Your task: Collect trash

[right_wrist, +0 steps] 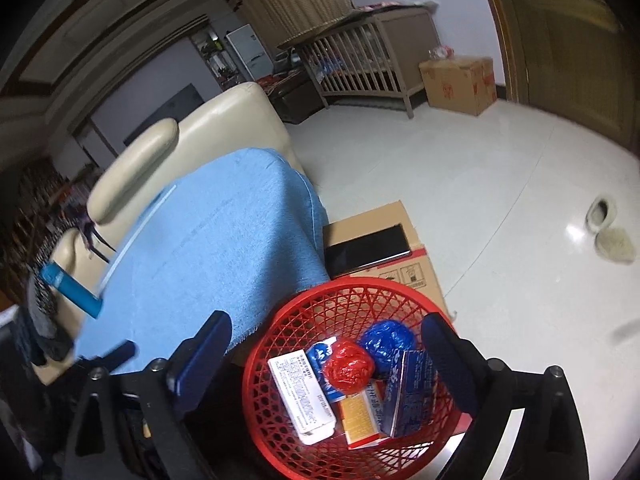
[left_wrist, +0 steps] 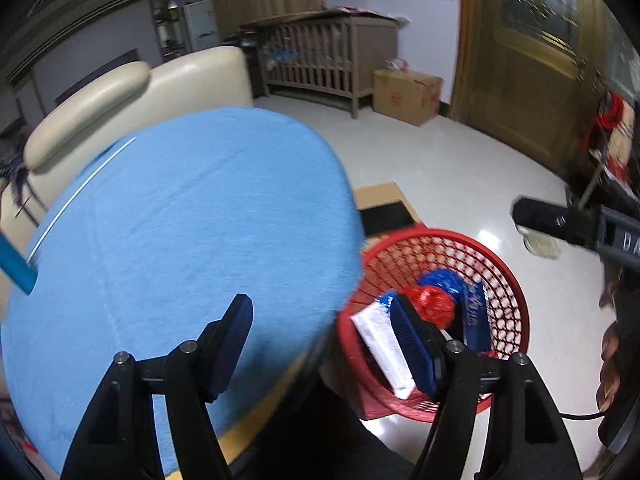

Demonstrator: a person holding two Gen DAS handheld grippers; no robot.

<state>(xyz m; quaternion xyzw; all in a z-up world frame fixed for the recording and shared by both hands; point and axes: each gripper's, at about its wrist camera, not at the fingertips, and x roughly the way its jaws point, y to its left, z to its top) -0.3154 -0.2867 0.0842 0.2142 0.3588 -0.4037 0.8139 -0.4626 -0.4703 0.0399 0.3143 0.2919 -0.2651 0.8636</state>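
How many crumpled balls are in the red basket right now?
2: a red ball near the middle of the red basket, and a blue ball touching it on the far side. Others may be hidden under the boxes.

Red basket point(right_wrist: 256, 364) stands open-topped, tight against the blue-covered table point(right_wrist: 208, 240).

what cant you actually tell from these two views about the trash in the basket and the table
- Red basket bottom: right wrist view, boxes and wrapper balls cover it.
- White box: left wrist view, left gripper finger covers part.
- Blue tube: left wrist view, cut by the edge.
- Table near side: both views, grippers block it.
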